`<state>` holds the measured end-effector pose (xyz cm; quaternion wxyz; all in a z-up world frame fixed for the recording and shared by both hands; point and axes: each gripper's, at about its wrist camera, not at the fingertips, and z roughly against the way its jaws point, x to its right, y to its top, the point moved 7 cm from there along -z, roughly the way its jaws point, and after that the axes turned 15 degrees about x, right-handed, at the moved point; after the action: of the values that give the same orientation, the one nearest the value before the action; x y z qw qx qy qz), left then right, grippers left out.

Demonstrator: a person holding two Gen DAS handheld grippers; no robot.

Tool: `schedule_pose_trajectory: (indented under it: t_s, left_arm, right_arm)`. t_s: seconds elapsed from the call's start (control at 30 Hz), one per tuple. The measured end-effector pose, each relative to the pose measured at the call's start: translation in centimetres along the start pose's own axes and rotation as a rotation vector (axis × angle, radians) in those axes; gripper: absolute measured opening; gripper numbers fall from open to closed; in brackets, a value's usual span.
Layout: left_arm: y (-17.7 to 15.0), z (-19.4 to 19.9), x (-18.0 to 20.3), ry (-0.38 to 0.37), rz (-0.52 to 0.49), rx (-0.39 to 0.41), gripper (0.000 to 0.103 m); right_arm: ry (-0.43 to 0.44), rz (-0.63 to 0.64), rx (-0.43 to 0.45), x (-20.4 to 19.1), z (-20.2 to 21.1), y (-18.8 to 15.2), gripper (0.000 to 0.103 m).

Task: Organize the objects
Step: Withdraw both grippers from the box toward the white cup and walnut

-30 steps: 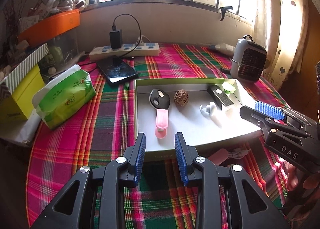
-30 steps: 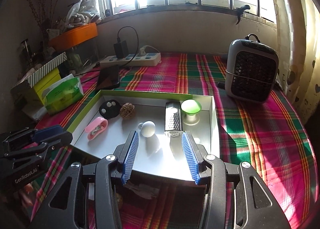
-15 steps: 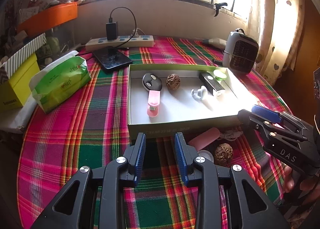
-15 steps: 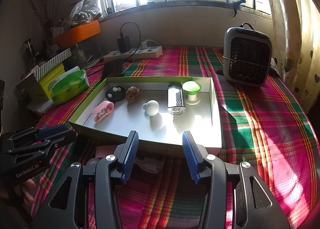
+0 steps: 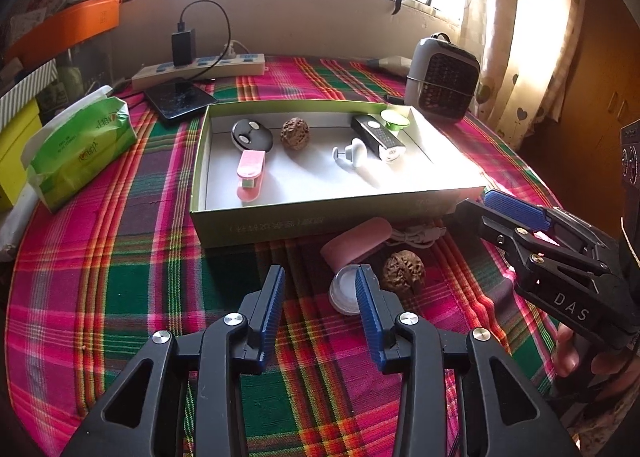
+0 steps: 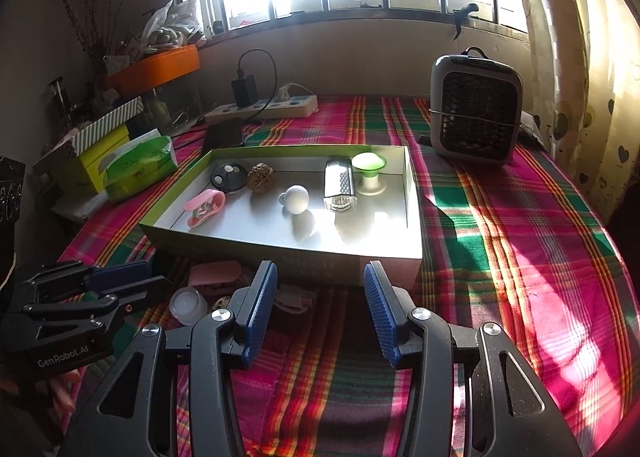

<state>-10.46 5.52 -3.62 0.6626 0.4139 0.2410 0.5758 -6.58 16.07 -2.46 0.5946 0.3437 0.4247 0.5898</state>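
My left jaws [image 5: 320, 299], just widened and empty, hang beside the small white round lidded jar [image 5: 346, 289] at the counter's near edge, before the shallow green cardboard box [image 5: 256, 227]; my right jaws [image 6: 320, 309] are open too; a skewed closing could knock the jar into the wrinkled brown walnut [image 5: 402, 271].

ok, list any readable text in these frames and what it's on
"DAS": on the right gripper, seen from the left wrist view.
"GenRobot.AI": on the left gripper, seen from the right wrist view.
Print on the box front wall: characters, too small and faint to read.
Print on the green tissue pack: upside down and blurred, unreadable.
Yellow box: no legible text.
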Motion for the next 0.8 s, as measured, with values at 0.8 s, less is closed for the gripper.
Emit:
schedule_pose_trajectory:
  t_s: [0.8]
  left_arm:
    - [-0.7, -2.2, 1.6, -0.001, -0.031, -0.046, 0.037]
  right_arm:
    - [-0.007, 0.012, 0.01, -0.4, 1.5, -0.6, 0.047]
